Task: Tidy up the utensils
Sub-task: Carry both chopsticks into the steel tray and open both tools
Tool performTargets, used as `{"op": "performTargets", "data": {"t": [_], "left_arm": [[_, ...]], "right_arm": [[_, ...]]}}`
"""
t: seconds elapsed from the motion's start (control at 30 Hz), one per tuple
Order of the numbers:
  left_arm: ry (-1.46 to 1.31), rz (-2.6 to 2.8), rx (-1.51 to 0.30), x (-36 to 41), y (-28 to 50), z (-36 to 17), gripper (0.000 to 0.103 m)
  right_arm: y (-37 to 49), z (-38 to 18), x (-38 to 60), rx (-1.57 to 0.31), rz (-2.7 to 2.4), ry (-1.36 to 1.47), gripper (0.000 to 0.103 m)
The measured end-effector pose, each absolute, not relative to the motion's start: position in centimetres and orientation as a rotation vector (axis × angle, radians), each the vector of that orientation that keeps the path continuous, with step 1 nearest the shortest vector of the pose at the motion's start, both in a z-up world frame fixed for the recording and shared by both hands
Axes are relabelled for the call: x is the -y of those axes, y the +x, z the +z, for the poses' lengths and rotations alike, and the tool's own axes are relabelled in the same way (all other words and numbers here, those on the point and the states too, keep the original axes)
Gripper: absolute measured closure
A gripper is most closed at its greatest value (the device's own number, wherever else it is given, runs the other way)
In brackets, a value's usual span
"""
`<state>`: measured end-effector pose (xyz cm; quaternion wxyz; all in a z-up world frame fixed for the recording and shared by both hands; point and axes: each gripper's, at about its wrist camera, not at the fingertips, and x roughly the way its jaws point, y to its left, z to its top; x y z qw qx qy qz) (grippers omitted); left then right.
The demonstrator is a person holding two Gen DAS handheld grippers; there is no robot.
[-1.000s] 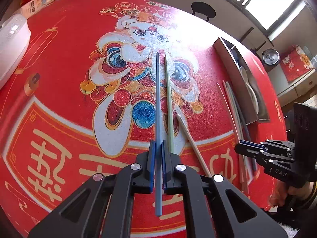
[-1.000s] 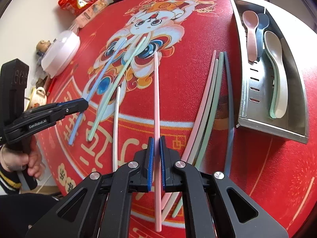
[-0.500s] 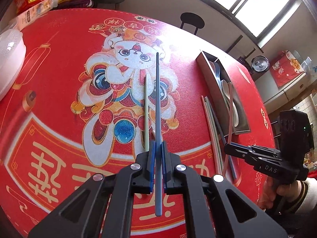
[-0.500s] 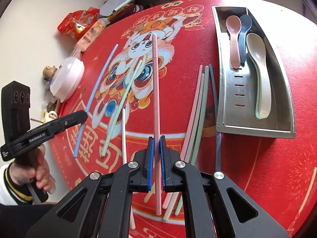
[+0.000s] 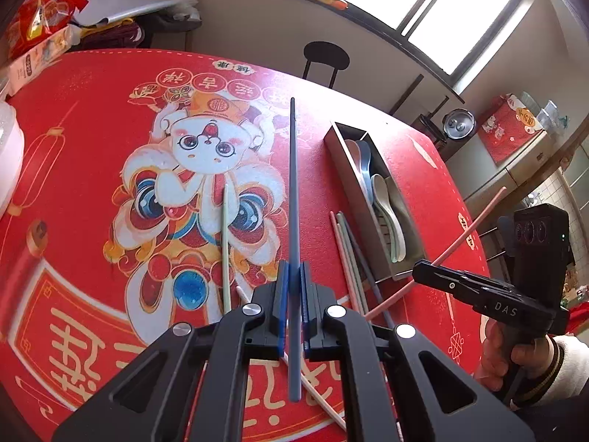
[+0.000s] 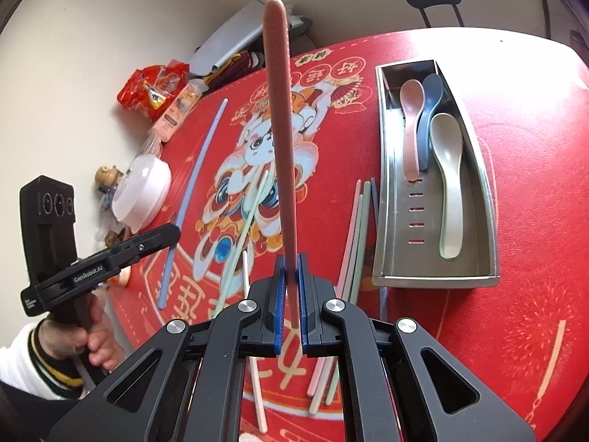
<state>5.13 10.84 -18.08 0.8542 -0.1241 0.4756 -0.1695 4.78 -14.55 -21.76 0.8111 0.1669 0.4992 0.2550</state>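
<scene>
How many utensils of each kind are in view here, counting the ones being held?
Chopsticks: 8. The right gripper holds the pink chopstick, the left gripper holds the blue chopstick, and 6 lie on the mat.
Spoons: 3 in the metal tray. A green edge under the beige spoon may be a fourth.
Total: 11

Ahead and right of the right claw [image 6: 291, 294], the tray [image 6: 434, 280] sat on the mat [image 6: 515, 147], three spoons [image 6: 447, 169] inside; loose chopsticks [image 6: 359, 228] lay just left of it (touching? unclear), another pair [image 6: 241, 243] further left.
</scene>
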Motion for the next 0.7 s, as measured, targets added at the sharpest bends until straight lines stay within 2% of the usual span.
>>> {"op": "performTargets", "data": {"t": [0.33, 0.7], "left_arm": [[-0.246, -0.443, -0.959, -7.4, 6.7, -16.1, 0.097], [-0.248, -0.522, -0.929, -3.3, 9.0, -15.0, 0.097]], "right_arm": [[5.5, -18.4, 17.4, -1.001, 0.508, 0.383, 0.097], [8.0, -15.8, 21.3, -1.017, 0.435, 0.304, 0.097]]}}
